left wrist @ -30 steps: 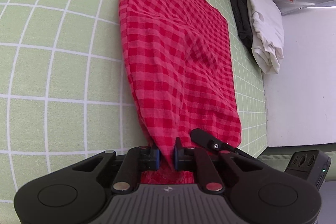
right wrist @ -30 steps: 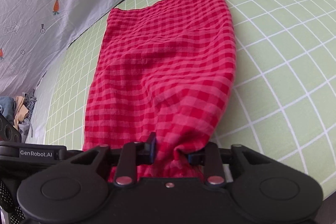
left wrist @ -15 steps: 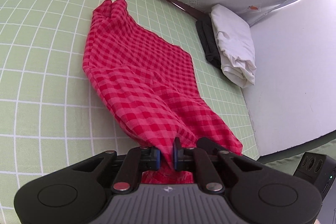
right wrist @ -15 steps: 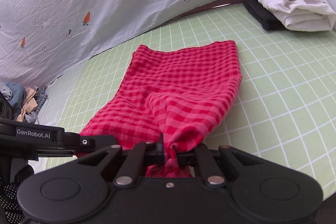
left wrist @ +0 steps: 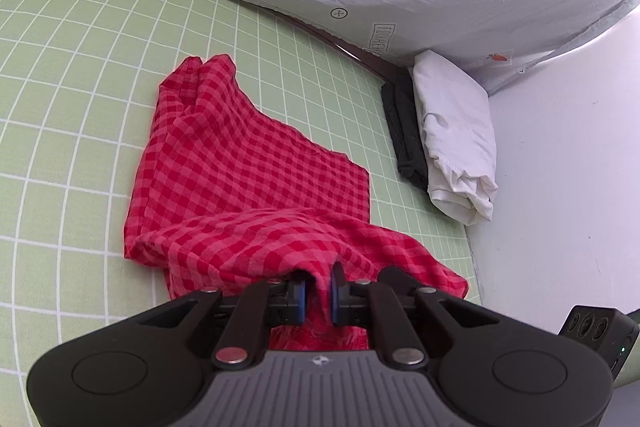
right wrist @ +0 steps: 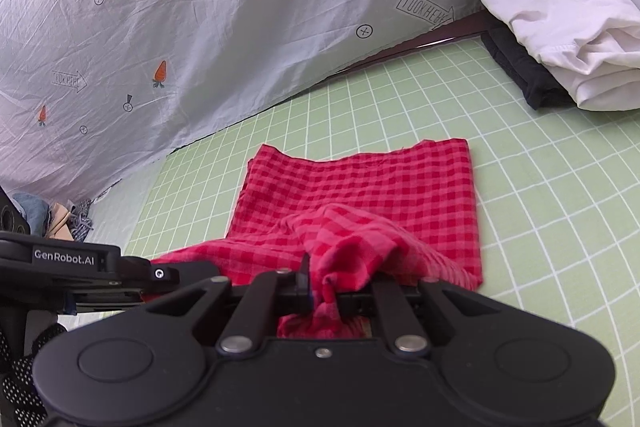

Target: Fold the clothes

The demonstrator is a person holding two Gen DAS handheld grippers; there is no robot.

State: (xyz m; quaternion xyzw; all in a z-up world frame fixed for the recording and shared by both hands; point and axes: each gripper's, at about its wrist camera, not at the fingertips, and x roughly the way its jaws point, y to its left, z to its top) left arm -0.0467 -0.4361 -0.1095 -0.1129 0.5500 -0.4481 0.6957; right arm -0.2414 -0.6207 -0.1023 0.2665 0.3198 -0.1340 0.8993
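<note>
A red checked cloth (left wrist: 248, 179) lies on the green grid mat (left wrist: 72, 75), its far part flat and its near edge lifted and draped forward over it. My left gripper (left wrist: 318, 291) is shut on one near corner of the cloth. My right gripper (right wrist: 324, 287) is shut on the other near corner, where the fabric bunches between the fingers. The cloth (right wrist: 360, 187) shows in the right wrist view with its far edge flat on the mat (right wrist: 540, 207). The left gripper's body (right wrist: 80, 267) shows at the left of that view.
A folded white garment (left wrist: 456, 139) on a folded black one (left wrist: 404, 131) lies at the mat's far right corner, next to a white wall (left wrist: 560, 187). A grey printed sheet (right wrist: 200, 27) hangs behind the mat. A pile of loose clothes (right wrist: 48, 219) sits far left.
Both grippers have lifted the near edge of the cloth and carried it forward over the far part, so the cloth now looks much shorter and doubled over.
</note>
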